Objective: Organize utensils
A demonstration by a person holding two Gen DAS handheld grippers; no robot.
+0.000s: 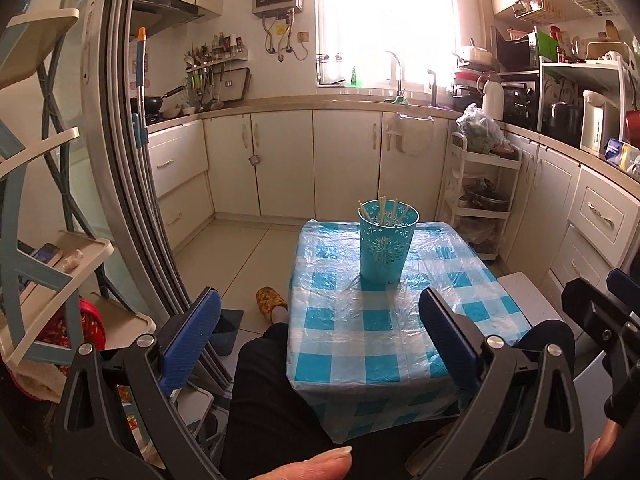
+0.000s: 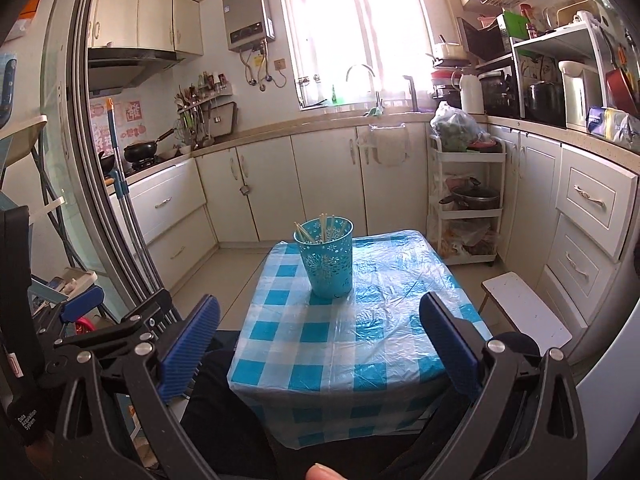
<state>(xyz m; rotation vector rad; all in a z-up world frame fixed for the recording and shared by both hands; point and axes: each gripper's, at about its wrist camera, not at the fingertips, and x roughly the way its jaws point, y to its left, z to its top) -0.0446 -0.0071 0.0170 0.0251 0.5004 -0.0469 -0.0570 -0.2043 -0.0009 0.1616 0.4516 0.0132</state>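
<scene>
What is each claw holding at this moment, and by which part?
Nothing. The left claw and right claw are both open and empty; the pale wooden chopsticks stand in the turquoise perforated plastic cup.

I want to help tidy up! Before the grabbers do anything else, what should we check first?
1. Left gripper open and holding nothing: ok.
2. Right gripper open and holding nothing: ok.
3. Blue cup standing upright on the checked tablecloth: ok.
4. Chopsticks sitting inside the cup: ok.
5. Loose utensils left on the tablecloth: none seen, ok.
6. How many chopsticks are in there: cannot tell.
</scene>
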